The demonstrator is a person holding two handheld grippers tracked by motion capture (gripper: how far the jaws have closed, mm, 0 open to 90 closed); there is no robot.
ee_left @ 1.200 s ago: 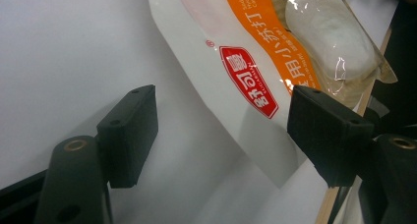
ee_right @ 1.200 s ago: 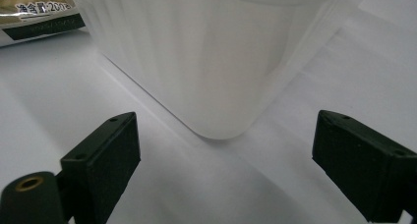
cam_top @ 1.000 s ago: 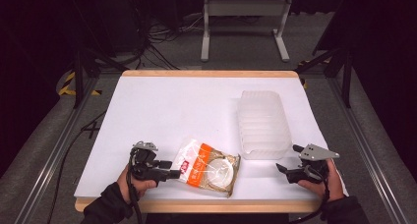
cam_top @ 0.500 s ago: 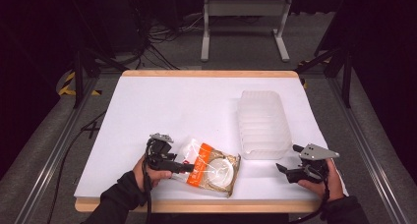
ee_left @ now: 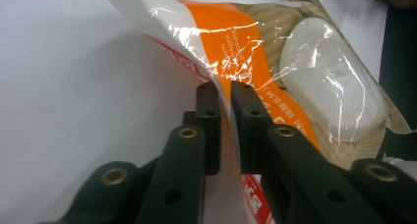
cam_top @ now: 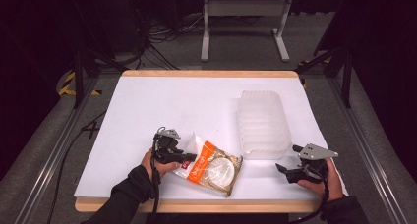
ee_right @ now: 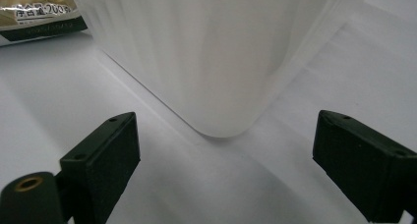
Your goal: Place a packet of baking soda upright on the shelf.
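Moving in since a second ago, the left gripper [ee_left: 223, 94] now pinches the orange food packet [cam_top: 211, 164] by its edge, near the table's [cam_top: 187, 106] front. Beside the clear plastic container [cam_top: 263, 123], the right gripper [ee_right: 223, 150] gapes wide, empty.

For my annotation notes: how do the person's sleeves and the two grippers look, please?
Both forearms wear dark sleeves. The left gripper and the right gripper are black, each with a grey three-cornered plate on top and a black cable trailing back. The jaws are flat black blocks with small screw holes and brass-coloured pivots.
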